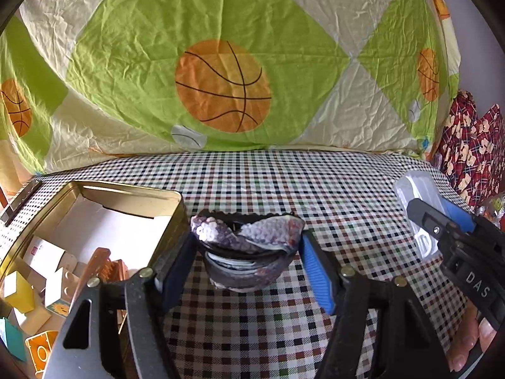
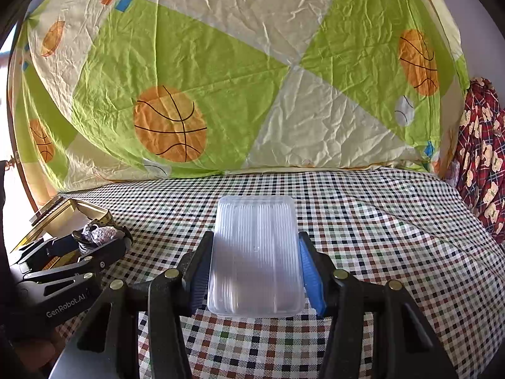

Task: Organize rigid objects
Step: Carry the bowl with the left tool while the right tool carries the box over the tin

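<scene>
Hair clip (image 1: 246,246) clamped in left hand-held gripper (image 1: 249,268) beside gold tin (image 1: 126,189); right hand-held gripper (image 2: 255,271) grips clear plastic box (image 2: 255,252). Likely next: drop clip into tin.

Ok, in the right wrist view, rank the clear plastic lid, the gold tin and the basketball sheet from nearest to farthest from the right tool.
1. Clear plastic lid: gripped in the right tool.
2. Gold tin: far left on the table.
3. Basketball sheet: hanging behind the table.
</scene>
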